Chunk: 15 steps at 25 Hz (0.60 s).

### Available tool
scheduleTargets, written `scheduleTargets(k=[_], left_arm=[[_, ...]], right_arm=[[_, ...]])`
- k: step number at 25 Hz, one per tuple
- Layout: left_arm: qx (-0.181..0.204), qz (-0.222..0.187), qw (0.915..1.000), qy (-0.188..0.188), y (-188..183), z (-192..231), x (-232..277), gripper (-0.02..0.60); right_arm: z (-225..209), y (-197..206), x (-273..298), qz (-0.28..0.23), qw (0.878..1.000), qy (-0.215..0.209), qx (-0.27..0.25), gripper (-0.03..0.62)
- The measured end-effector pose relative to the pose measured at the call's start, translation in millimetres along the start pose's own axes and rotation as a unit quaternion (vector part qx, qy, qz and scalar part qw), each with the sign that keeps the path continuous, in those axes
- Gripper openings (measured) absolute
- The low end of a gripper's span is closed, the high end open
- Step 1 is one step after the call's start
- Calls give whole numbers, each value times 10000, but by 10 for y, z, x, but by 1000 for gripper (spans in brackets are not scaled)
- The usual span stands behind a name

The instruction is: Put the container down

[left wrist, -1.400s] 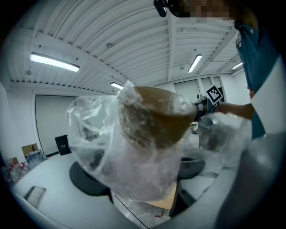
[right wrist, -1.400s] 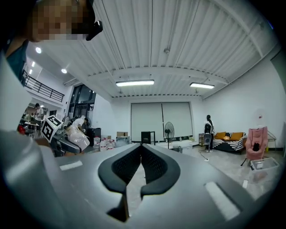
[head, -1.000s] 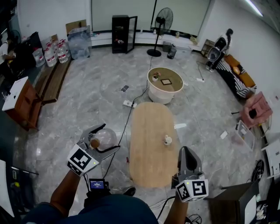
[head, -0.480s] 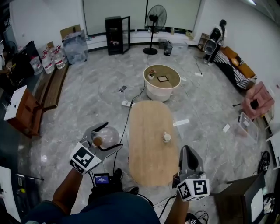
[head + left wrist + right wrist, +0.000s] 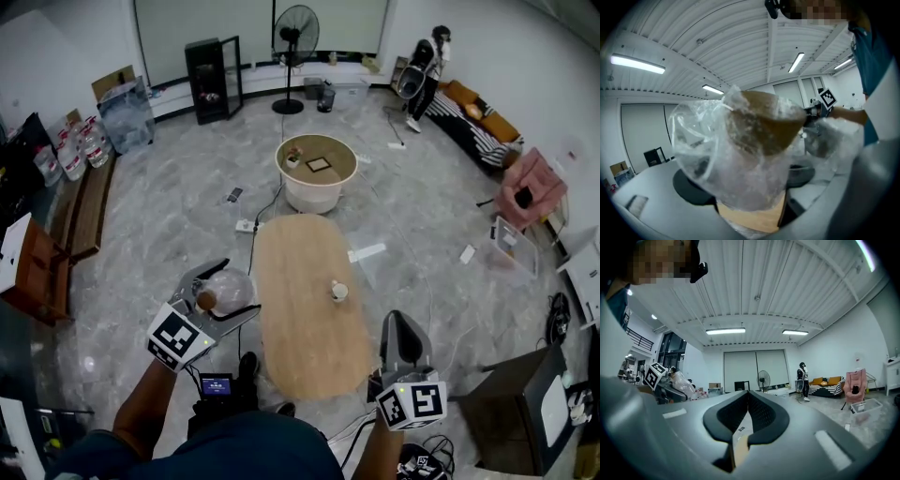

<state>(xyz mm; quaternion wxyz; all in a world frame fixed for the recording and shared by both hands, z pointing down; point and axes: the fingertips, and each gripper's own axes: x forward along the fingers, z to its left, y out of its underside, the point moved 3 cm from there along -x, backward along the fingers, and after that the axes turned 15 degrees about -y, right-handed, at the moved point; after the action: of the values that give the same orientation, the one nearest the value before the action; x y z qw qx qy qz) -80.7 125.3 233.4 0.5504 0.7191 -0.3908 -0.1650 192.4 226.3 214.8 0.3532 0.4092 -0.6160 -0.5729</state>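
Grips clear container (image 5: 226,290) in left gripper (image 5: 221,297), above floor just left of wooden table (image 5: 300,319); tabletop lies rightward, near. Shows right gripper (image 5: 404,339) pinched together, empty, at table's opposite side.

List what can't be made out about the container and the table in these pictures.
1. The container, its contents: left gripper view, crinkled clear plastic round it blurs them.
2. The container's underside: head view, the left gripper covers it.
3. The cup on the table: head view, too small to tell whether it holds anything.
4. The table in the right gripper view: the right gripper hides all but a sliver with its own body.
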Motion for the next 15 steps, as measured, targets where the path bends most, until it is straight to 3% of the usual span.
scheduleTargets(k=[15], left_arm=[[-175, -188, 9981, 565, 353, 1044, 1047, 403]], right_arm=[[-143, 57, 1079, 326, 9973, 652, -104, 11]])
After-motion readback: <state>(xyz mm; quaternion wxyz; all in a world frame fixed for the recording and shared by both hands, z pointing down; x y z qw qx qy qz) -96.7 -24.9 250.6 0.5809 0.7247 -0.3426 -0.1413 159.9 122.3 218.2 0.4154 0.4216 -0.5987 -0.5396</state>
